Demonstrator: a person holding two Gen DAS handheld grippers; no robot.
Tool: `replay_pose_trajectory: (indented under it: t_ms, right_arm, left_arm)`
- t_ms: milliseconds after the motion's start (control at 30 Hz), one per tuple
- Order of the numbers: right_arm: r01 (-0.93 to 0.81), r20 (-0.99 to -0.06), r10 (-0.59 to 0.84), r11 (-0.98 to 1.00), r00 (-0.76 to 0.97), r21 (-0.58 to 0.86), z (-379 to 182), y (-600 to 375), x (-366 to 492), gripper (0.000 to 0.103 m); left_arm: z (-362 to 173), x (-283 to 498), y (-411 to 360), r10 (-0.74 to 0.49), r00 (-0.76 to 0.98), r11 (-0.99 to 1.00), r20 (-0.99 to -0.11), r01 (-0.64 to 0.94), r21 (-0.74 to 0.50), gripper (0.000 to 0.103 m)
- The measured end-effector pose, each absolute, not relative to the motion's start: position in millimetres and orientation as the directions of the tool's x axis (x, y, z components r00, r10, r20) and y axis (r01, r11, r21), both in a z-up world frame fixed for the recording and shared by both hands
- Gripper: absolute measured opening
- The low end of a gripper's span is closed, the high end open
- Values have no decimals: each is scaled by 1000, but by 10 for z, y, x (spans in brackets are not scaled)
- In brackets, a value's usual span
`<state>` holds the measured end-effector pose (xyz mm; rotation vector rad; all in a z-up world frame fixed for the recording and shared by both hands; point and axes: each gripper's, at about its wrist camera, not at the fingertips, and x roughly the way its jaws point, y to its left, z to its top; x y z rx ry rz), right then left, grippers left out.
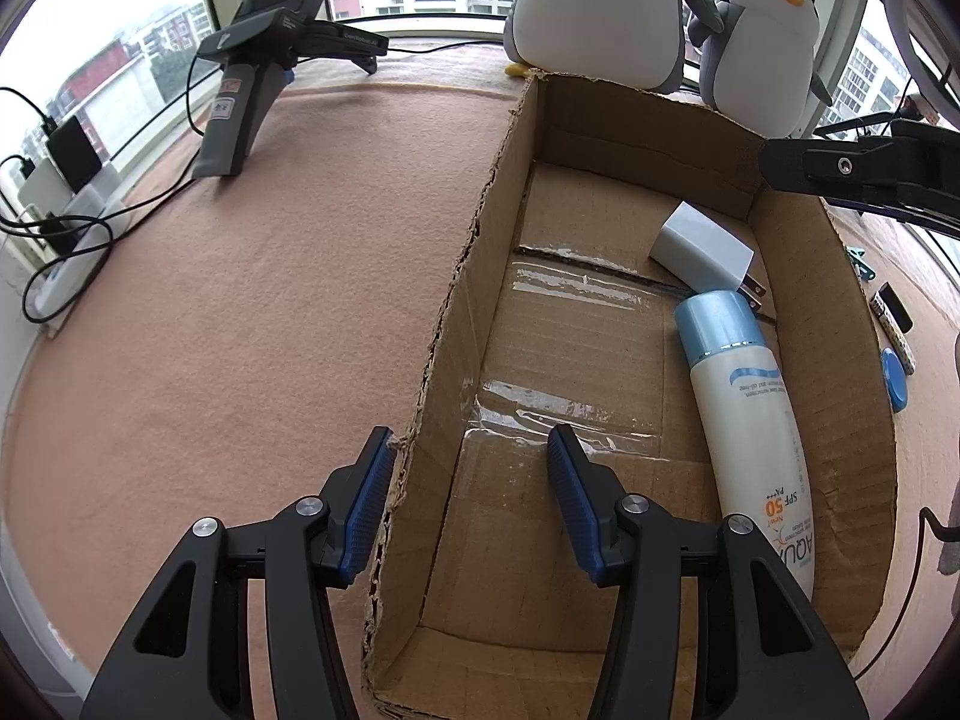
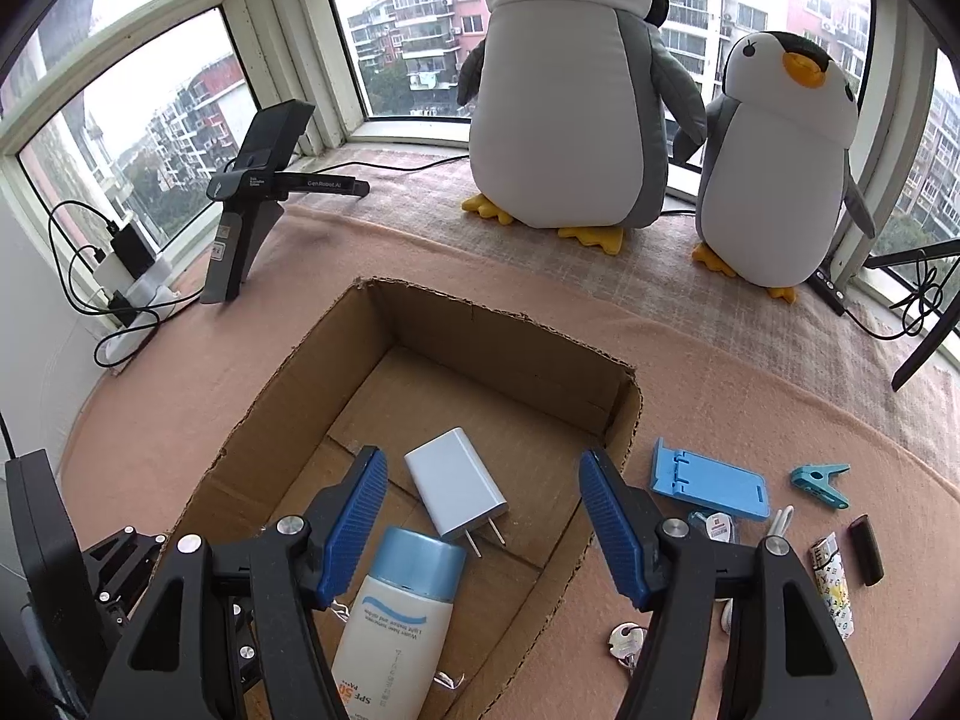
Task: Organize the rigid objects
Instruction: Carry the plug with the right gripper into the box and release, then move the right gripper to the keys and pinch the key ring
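Pink felt cloth (image 2: 750, 408) covers a bay-window ledge where two plush penguins (image 2: 570, 90) stand. Cardboard box (image 2: 516, 348) holds a sunscreen bottle (image 2: 396, 618) and white charger (image 2: 456, 492). Left gripper (image 1: 468, 498) and right gripper (image 2: 480, 516) both gape wide, empty.

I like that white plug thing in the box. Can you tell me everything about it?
The charger is a small, smooth, white plastic block with rounded edges and two flat metal prongs at one end. It lies flat on the floor of the box, prongs pointing toward the bottle, whose blue cap lies right beside them. No tool touches it.
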<state>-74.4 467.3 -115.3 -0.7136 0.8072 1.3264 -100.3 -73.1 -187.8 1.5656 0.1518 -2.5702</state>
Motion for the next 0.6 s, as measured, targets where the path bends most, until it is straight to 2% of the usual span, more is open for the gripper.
replay_pose_trajectory:
  t_ms: [600]
  right_arm:
    - [-984,-829,554,177,72,33,-862,3987,-316,63]
  left_arm:
    - [-1878,-1002,-729,-56,-454,-987,-889,161,-20,51]
